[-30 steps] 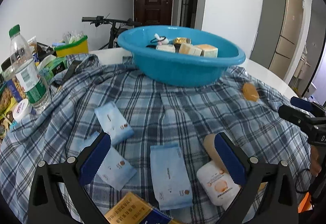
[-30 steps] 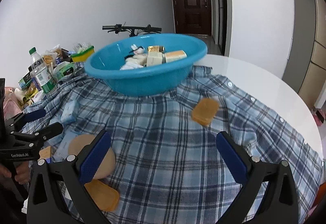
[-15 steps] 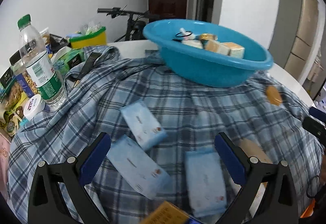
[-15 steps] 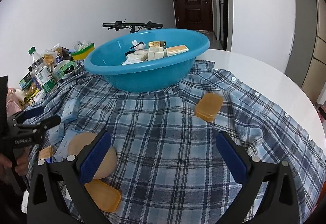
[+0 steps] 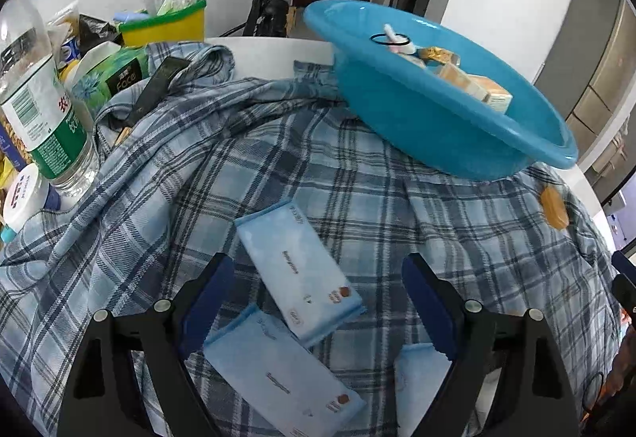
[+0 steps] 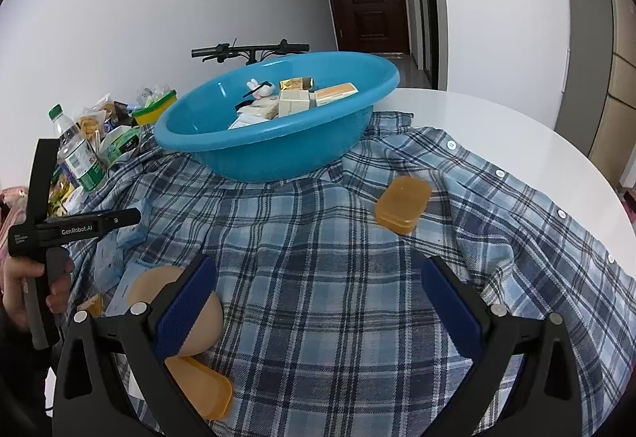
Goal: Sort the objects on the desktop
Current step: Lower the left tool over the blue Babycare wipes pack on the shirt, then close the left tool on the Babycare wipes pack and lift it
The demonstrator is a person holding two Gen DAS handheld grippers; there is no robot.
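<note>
Left edge of the desk (image 6: pixel 497 119): water bottle (image 5: pixel 37 95), white jar (image 5: pixel 24 194), green tissue pack (image 5: pixel 115 75) and yellow-green tub (image 5: pixel 167 26) bunched together, looks like clutter pushed aside, not part of the sort. Plaid shirt (image 5: pixel 206 167) is spread over most of the desk as the work surface.

Toward the near-left edge, three pale blue wipe packs lie flat on the shirt: upper pack (image 5: pixel 298 270), lower pack (image 5: pixel 278 377) just beside and partly under it, third pack (image 5: pixel 417 377) near the right finger. Likely queued here for pickup.

Left gripper (image 5: pixel 314 302) is tilted down over the upper pack, jaws straddling it. Jaws have just been closing from full width, but the pads stand clear of the pack edges; no grip yet, nothing held. Judged step: closing in to grasp this pack for the basin.

Centre, far edge: blue basin (image 6: pixel 278 143) sits on the shirt, already holding small boxes and bits, so it is the sort target.

Right of centre: orange soap box (image 6: pixel 403 202) alone on the shirt. Near edge: tan round item (image 6: pixel 175 302) and another orange box (image 6: pixel 198 389), unsorted.

Right gripper (image 6: pixel 318 310) hovers over bare plaid, jaws wide, released, touching nothing; seems parked while the left works.
</note>
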